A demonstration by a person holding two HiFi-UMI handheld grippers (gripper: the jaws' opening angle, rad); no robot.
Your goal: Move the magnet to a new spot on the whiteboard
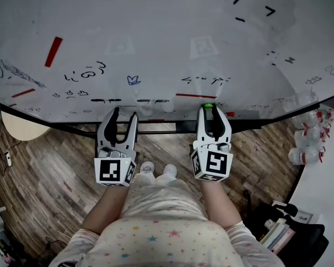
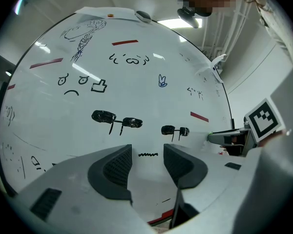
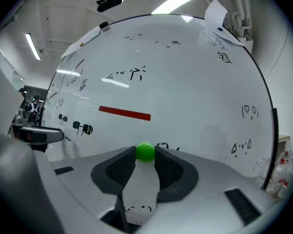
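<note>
Held left gripper (image 2: 147, 152) spread, nothing between its pads, facing the whiteboard (image 1: 156, 38). Pinched the green magnet (image 3: 145, 151) at the right gripper (image 1: 212, 110) tips, on the board near its lower edge, just under a red bar (image 3: 124, 113). Found black doodles (image 3: 136, 73) scattered higher up.

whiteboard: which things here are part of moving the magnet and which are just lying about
In the job:
- green magnet, pinched between the jaws of the right gripper
- whiteboard, which it sits against

Just lying about:
- left gripper, open and empty
- red strip on the board
- marker doodles
- white bottles off to the right
</note>
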